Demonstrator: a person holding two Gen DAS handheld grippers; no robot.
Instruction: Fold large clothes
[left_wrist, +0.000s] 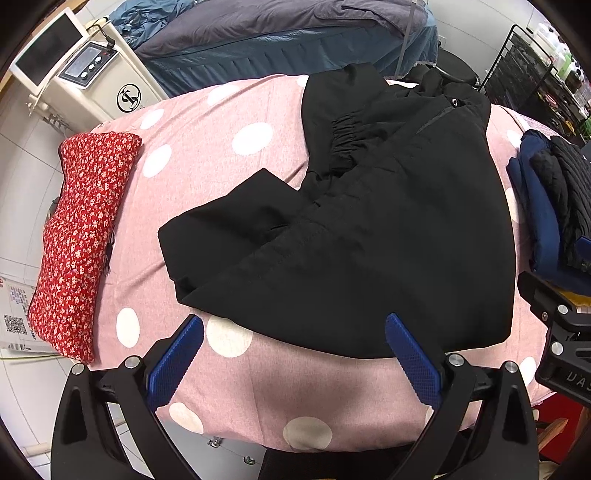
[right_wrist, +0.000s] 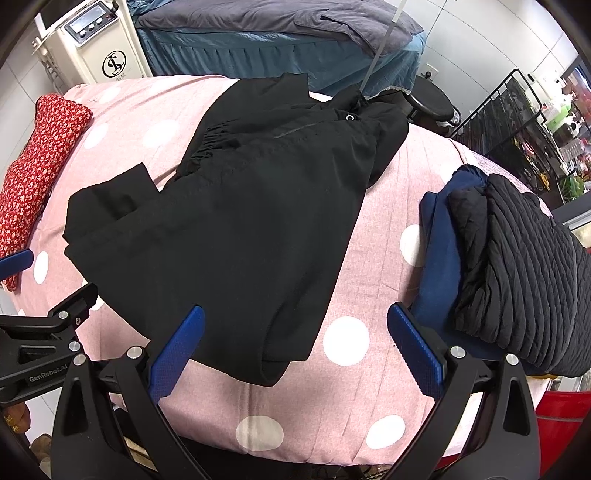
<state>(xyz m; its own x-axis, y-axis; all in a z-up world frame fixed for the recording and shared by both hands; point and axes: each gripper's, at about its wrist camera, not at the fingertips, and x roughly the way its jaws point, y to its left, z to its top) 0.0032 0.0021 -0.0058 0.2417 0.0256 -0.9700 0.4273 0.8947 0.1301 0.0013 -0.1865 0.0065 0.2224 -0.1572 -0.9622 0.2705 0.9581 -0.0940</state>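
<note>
Black jacket (left_wrist: 369, 229) spread on pink dotted worktop (left_wrist: 229, 155); left claw (left_wrist: 293, 354) and right claw (right_wrist: 295, 347) released, grasping nothing.

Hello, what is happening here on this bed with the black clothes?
A person is folding clothes with two hand-held grippers. A large black jacket lies partly folded on the pink polka-dot bed cover. The left gripper and the right gripper are both open near its closest edge and hold nothing. A folded red floral cloth lies to the left, and a stack of dark folded clothes to the right.
</note>
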